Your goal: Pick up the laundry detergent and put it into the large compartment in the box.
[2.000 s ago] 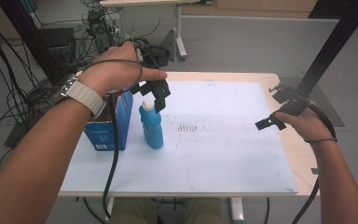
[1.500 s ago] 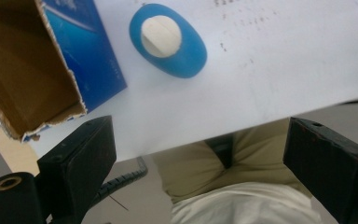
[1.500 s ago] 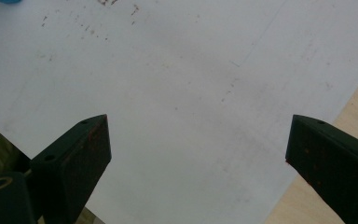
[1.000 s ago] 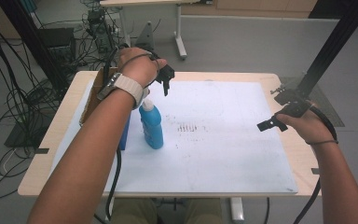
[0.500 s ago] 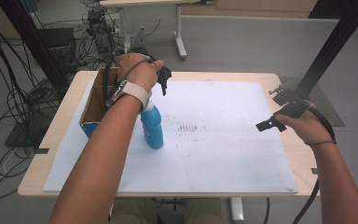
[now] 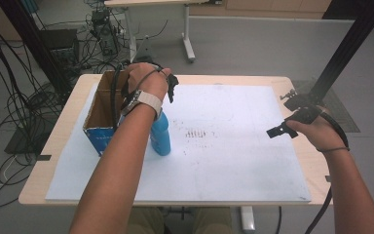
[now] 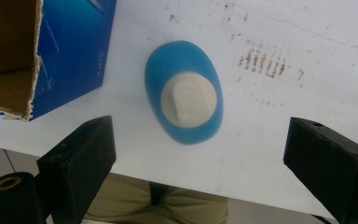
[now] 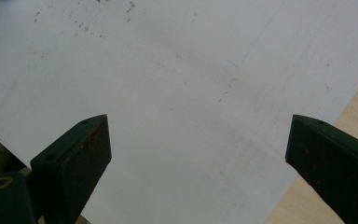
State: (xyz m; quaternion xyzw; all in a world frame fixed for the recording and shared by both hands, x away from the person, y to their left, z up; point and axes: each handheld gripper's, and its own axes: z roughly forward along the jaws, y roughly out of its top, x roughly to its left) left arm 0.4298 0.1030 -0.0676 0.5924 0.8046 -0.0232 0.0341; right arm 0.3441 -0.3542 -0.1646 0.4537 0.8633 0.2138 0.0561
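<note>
A blue bottle (image 6: 160, 136) with a white cap (image 7: 189, 100) stands upright on the white sheet (image 6: 233, 161), right beside an open blue cardboard box (image 6: 102, 112). In the high view my left gripper (image 6: 172, 87) hovers above and beyond the bottle, near the table's far edge. From the left gripper view I look straight down on the bottle (image 7: 184, 93), with my left gripper (image 7: 200, 158) open and empty well above it. My right gripper (image 6: 283, 117) is held over the sheet's right edge; its jaws stand wide apart around nothing (image 8: 198, 158).
The box (image 7: 70, 51) has a torn brown rim and a brown inside. Faint reddish marks (image 6: 195, 133) dot the sheet's middle. The wooden table edge (image 8: 349, 107) runs past the sheet at the right. Cables and a black frame post (image 6: 341, 53) surround the table.
My left hand has pulled away from the bottle's top, toward the far left of the table. The bottle stays standing. The right gripper has not moved.
</note>
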